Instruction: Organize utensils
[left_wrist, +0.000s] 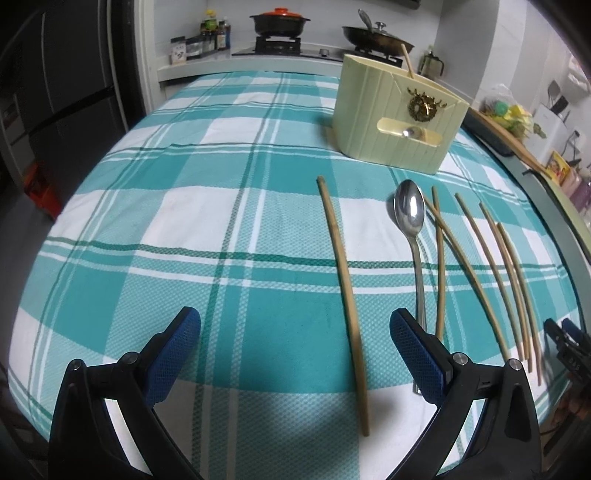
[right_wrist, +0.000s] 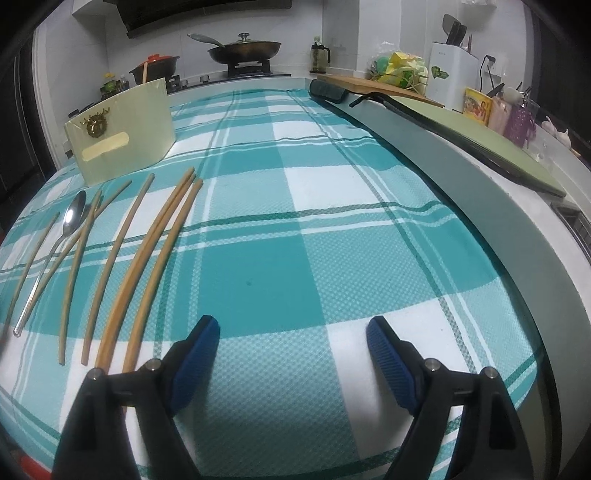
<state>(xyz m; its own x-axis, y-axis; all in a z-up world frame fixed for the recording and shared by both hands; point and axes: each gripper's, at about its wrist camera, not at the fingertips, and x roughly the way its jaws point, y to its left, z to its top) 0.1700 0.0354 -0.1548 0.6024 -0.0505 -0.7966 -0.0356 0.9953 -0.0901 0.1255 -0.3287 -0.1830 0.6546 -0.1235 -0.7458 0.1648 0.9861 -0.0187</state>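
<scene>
A cream utensil holder (left_wrist: 395, 118) stands on the teal plaid tablecloth (left_wrist: 184, 229), with one chopstick (left_wrist: 407, 61) standing in it. It also shows in the right wrist view (right_wrist: 122, 136). A metal spoon (left_wrist: 412, 236) and several bamboo chopsticks (left_wrist: 343, 288) lie flat in front of the holder; they also show in the right wrist view, the spoon (right_wrist: 70, 221) left of the chopsticks (right_wrist: 147, 266). My left gripper (left_wrist: 295, 339) is open and empty, with one chopstick lying between its fingers. My right gripper (right_wrist: 293, 339) is open and empty, right of the chopsticks.
A stove with a black pot (left_wrist: 279, 22) and a lidded pan (left_wrist: 373, 35) sits beyond the table. A raised counter (right_wrist: 461, 155) with a cutting board (right_wrist: 376, 90), bags and a knife block (right_wrist: 456, 70) borders the table's right side. A fridge (left_wrist: 62, 74) stands at the left.
</scene>
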